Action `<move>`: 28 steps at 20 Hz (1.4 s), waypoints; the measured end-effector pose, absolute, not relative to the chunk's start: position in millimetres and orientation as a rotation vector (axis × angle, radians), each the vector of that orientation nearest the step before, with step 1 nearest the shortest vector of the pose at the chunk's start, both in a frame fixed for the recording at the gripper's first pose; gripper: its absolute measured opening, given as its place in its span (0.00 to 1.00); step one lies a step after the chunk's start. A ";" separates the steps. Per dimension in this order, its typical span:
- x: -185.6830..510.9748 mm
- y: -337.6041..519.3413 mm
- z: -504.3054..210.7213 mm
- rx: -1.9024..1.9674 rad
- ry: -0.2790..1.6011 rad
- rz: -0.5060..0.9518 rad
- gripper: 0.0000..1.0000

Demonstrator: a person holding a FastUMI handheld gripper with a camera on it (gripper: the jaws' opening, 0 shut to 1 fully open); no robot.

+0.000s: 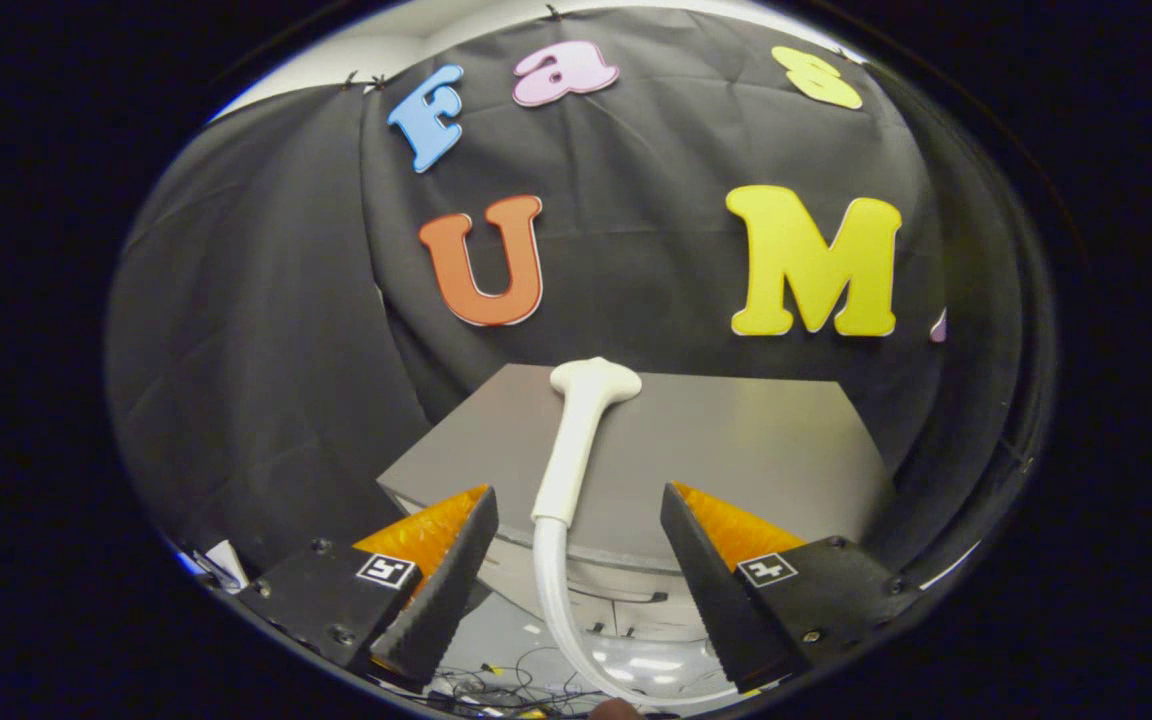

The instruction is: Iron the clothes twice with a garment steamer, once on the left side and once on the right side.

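A white garment steamer wand (576,440) lies on a grey table (736,440), its flat head (596,380) at the far end near the booth's wall. Its pale hose (561,600) drops off the table's front edge and curves down to the right. My gripper (578,520) is open, its fingers standing wide on either side of the wand's handle end and hose, touching neither. The left finger (441,590) and the right finger (716,590) hover in front of the table's near edge.
Below the tabletop a pale cabinet front with a drawer handle (636,598) shows. Loose cables (506,685) lie on the floor under the fingers. Some paper or cloth (221,565) lies at the lower left. Black cloth walls close in behind and beside the table.
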State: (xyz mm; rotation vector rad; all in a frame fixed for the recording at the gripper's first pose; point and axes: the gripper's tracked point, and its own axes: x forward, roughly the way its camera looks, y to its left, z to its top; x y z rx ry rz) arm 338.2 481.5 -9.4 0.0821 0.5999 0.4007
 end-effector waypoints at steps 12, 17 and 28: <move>404.9 516.0 -60.3 0.042 0.808 0.329 0.80; 408.1 522.4 -78.4 0.046 0.847 0.304 0.71; 408.5 534.4 -91.1 0.053 0.805 0.260 0.41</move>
